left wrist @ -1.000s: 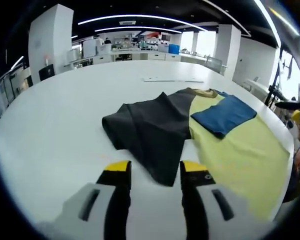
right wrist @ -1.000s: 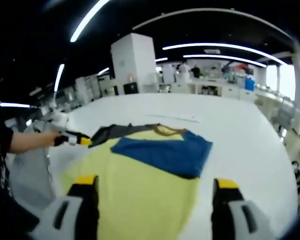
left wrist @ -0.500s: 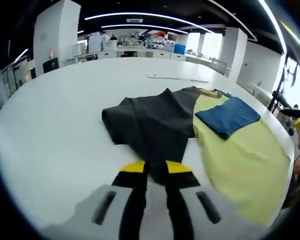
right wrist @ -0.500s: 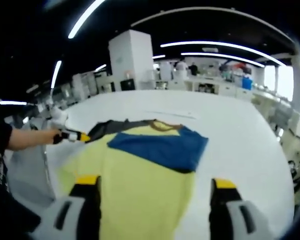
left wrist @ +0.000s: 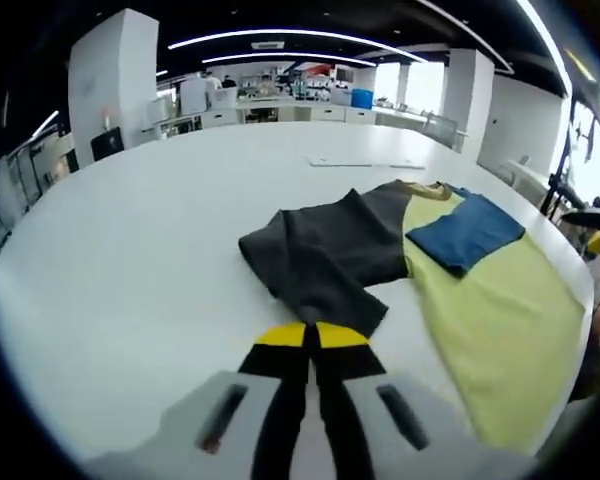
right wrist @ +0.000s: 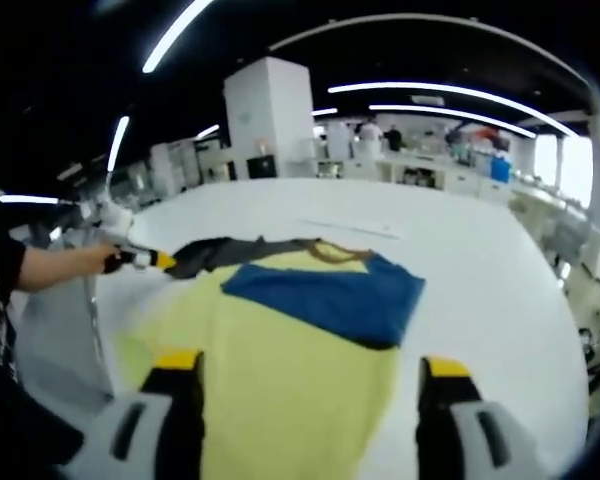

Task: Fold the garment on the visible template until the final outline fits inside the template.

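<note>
The garment lies on a white table with its dark grey half (left wrist: 330,255) spread off the yellow template (left wrist: 500,320). A folded blue part (left wrist: 467,232) and a tan collar (left wrist: 420,187) rest on the template. My left gripper (left wrist: 310,335) is shut on the dark grey hem nearest me. In the right gripper view, the left gripper (right wrist: 155,260) is held by a hand and pinches the dark cloth (right wrist: 220,250) at the template's left side. My right gripper (right wrist: 312,365) hangs open over the near part of the yellow template (right wrist: 280,390), with the blue part (right wrist: 330,300) beyond it.
The round white table (left wrist: 130,250) stretches wide to the left of the garment. A thin white strip (left wrist: 365,162) lies farther back. A person's arm (right wrist: 50,275) reaches in from the left. Benches and a white pillar (right wrist: 270,120) stand behind the table.
My left gripper went from open to shut on the dark grey hem, and the dark half now looks bunched shorter, drawn toward the template. My right gripper stays open.
</note>
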Action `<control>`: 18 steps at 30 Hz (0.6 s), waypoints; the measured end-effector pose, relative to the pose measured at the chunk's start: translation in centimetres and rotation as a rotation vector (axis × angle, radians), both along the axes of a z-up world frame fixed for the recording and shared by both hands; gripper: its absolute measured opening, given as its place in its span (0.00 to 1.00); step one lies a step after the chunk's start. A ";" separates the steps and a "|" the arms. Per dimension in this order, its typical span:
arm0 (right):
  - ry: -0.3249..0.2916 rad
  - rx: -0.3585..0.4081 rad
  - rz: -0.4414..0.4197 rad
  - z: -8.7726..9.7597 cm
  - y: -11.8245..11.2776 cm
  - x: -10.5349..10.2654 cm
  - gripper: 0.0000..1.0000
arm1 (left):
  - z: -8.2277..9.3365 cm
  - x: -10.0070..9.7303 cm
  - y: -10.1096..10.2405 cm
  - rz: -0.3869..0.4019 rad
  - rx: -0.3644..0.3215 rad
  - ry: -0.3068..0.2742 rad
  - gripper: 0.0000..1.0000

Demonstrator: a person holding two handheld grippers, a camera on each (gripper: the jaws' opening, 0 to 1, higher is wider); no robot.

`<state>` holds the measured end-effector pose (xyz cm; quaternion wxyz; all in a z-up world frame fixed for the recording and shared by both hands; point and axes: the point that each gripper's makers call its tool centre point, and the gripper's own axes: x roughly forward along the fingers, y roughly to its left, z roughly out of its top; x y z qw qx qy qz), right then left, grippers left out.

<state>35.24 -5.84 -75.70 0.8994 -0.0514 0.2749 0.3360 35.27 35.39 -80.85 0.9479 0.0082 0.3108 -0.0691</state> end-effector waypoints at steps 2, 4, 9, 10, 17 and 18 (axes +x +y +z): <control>0.001 0.003 0.006 0.0 0.0 0.0 0.88 | 0.4 -0.3 0.5 -0.005 0.010 0.001 0.00; 0.008 0.007 0.011 -0.1 0.2 -0.2 0.88 | 0.6 -0.4 1.5 -0.007 0.021 0.001 0.00; 0.010 0.003 0.020 -0.2 0.7 -0.6 0.87 | 2.7 -0.6 2.7 0.009 0.044 -0.039 0.00; 0.008 0.004 0.021 -0.1 0.7 -0.6 0.87 | 3.0 -0.6 3.3 0.012 0.053 -0.040 0.00; 0.002 0.007 0.023 0.0 0.8 -0.6 0.87 | 4.5 -0.4 5.4 0.044 0.109 -0.058 0.00; 0.002 0.009 0.021 0.1 0.8 -0.6 0.87 | 4.5 -0.4 5.5 0.047 0.111 -0.057 0.00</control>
